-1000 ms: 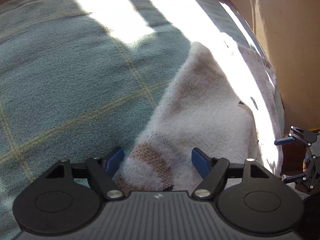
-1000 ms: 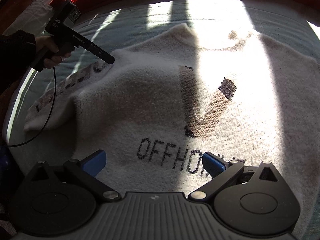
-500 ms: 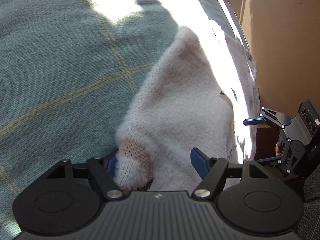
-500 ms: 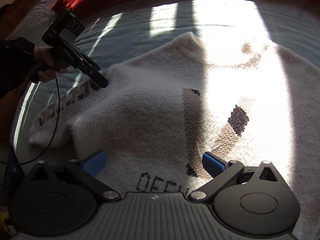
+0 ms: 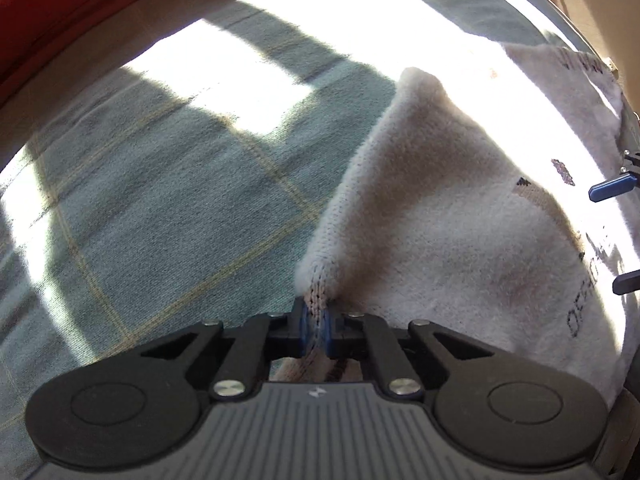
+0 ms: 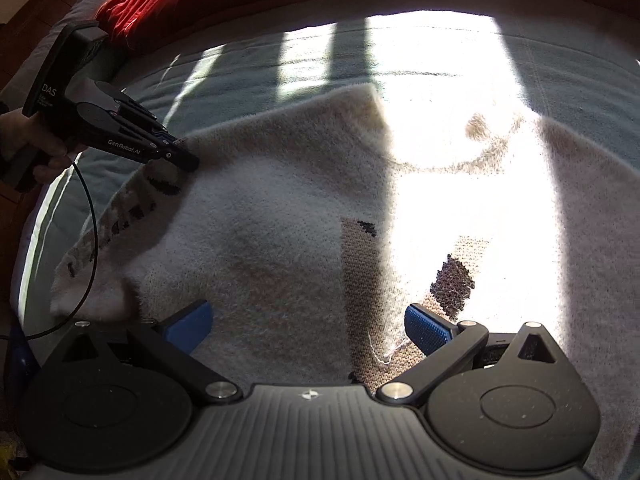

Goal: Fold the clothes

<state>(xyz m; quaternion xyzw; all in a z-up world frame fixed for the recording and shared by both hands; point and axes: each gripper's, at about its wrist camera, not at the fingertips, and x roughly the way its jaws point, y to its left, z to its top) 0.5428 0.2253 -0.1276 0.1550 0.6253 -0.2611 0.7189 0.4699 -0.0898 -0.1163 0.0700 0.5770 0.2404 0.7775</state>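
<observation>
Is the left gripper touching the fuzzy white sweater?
Touching. The left wrist view shows the left gripper shut with a pinch of the sweater squeezed between its blue pads.

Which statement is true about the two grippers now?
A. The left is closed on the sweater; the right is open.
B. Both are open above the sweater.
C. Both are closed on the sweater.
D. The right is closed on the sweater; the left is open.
A: the left gripper pinches a bunch of the white sweater, while the right gripper has its jaws wide apart.

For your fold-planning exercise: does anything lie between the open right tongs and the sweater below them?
Nothing visible does. The right tongs hang open directly over the sweater, with only bare knit showing between the fingers. The left tongs, shut on the sweater's edge, sit off to the side.
</observation>
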